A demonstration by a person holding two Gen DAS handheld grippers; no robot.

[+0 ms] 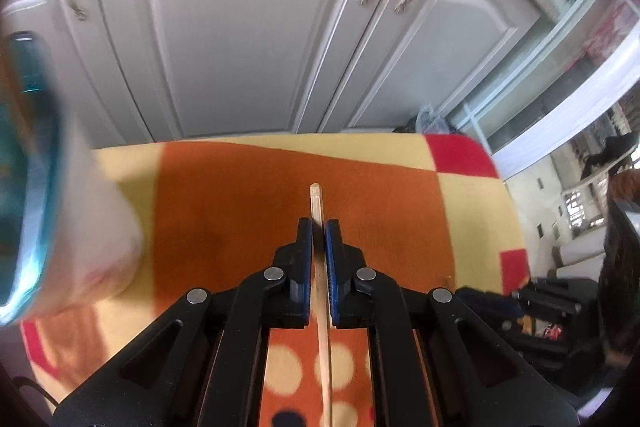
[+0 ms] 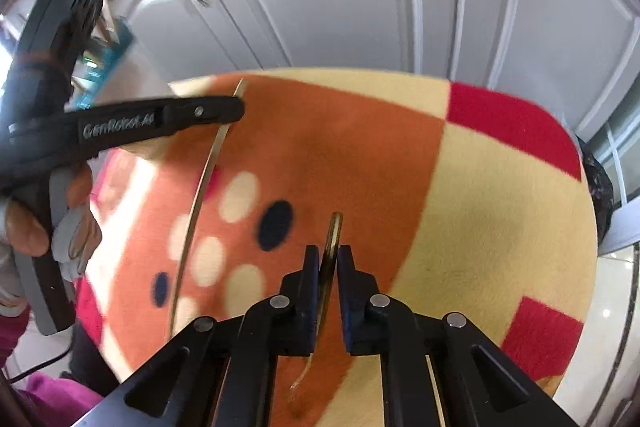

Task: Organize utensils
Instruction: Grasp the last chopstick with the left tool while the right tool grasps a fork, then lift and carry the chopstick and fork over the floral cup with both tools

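Note:
A thin wooden chopstick [image 1: 322,307] runs lengthwise between the blue pads of my left gripper [image 1: 319,227], which is shut on it; its tip sticks out past the fingertips. The right wrist view shows the same chopstick [image 2: 204,183] as a long pale stick hanging under the left gripper [image 2: 236,109] over the cloth. My right gripper [image 2: 329,251] is shut on a thin gold-coloured metal utensil [image 2: 332,231], seen edge-on, with its curved lower end below the jaws. A white holder with a teal rim [image 1: 28,187] stands blurred at the far left.
The table wears an orange, cream and red patterned cloth [image 2: 500,211] with dots. Grey cabinet doors [image 1: 240,47] rise just behind it. A person's hand [image 2: 24,223] grips the left tool. A glass door and floor lie to the right.

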